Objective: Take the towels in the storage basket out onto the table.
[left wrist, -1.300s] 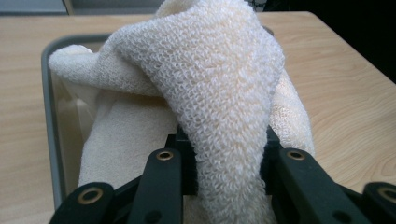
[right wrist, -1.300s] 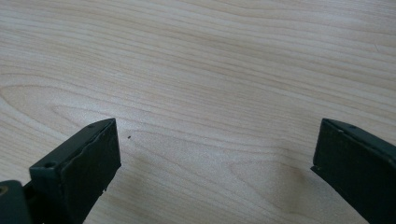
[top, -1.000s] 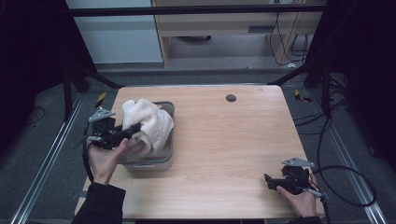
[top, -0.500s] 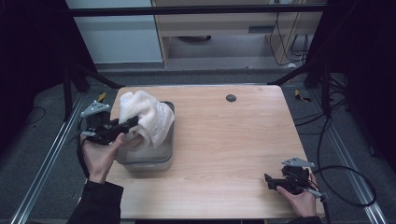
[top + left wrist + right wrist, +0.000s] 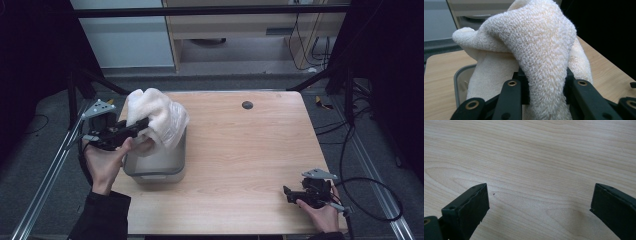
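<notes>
A cream terry towel (image 5: 157, 117) hangs bunched above a grey plastic bin (image 5: 165, 169) at the table's left side, its lower part still draping into the bin. My left gripper (image 5: 136, 127) is shut on a thick fold of the towel (image 5: 544, 67), which bulges up between the black jaws in the left gripper view, with the bin's rim (image 5: 457, 77) behind it. My right gripper (image 5: 290, 192) rests low over the bare wood near the front right corner, its jaws wide apart with nothing between them (image 5: 537, 202).
The wooden table (image 5: 250, 150) has a small dark round hole (image 5: 247, 105) near its far edge. Metal frame rails run along both sides, and cables lie on the floor at the right. A cabinet stands beyond the table.
My left gripper has risen with the towel, pulling more of it up out of the bin. The right gripper has stayed where it was.
</notes>
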A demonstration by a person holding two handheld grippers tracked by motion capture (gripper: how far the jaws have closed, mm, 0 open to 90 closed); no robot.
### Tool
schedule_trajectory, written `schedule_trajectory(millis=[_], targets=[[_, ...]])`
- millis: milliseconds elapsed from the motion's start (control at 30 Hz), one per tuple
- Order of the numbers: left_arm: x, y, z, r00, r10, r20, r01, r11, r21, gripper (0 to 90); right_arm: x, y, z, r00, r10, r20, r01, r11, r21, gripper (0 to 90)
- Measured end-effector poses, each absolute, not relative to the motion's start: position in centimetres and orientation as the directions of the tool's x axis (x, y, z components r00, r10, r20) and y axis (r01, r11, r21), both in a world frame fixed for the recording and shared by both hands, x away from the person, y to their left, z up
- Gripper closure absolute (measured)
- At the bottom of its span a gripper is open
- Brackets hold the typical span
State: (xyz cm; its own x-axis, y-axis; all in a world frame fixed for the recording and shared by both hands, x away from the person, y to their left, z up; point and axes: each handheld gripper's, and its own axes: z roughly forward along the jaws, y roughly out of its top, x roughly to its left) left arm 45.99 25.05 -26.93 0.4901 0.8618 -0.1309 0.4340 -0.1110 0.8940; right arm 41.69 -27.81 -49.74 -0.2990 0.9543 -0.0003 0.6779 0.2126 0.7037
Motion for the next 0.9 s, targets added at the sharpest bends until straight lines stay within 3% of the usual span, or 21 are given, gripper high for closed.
schedule_trajectory(millis=[900], targets=[[45.9, 17.7, -25.2, 0.617, 0.780, -0.098, 0.381, -0.188, 0.905, 70.5, 41.7, -28.0, -49.6, -0.298, 0.955, 0.005, 0.670, 0.205, 0.714, 1.9]])
